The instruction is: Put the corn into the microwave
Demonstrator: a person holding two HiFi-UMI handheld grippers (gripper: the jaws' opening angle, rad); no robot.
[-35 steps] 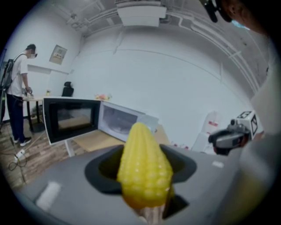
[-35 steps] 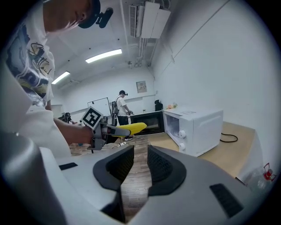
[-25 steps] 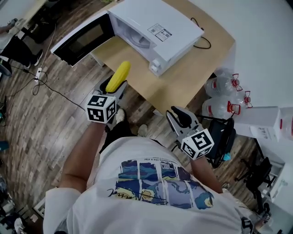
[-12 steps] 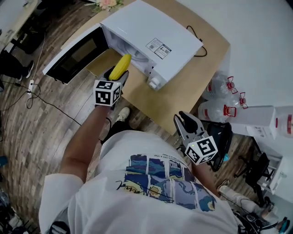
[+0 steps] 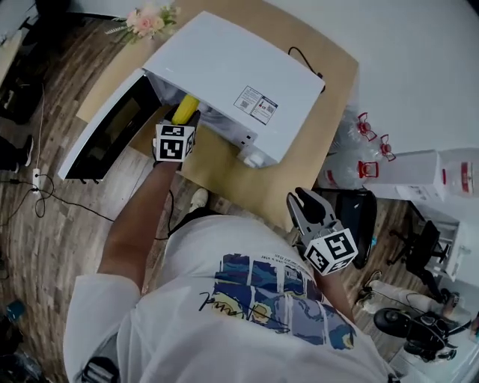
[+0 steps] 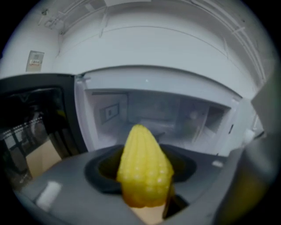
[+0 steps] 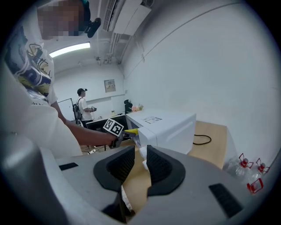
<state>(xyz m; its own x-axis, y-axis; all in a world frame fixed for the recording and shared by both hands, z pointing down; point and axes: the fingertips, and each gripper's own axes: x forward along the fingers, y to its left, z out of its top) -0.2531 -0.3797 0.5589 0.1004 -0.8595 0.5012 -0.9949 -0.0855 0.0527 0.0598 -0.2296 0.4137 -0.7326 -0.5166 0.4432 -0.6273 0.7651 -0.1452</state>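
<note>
The white microwave stands on the wooden table with its dark door swung open to the left. My left gripper is shut on a yellow corn cob and holds it at the mouth of the oven. In the left gripper view the corn points tip-first at the empty cavity. My right gripper hangs off the table's near edge, close to my body. Its jaws stand slightly apart with nothing between them. From the right gripper view, the microwave and the corn lie ahead.
Large water bottles with red caps stand on the floor right of the table, beside a white box. Flowers lie at the table's far left corner. A black cable runs behind the oven. Another person stands in the background.
My left gripper has carried the corn forward from the table's near edge up to the microwave opening. The right gripper has shifted only a little.
</note>
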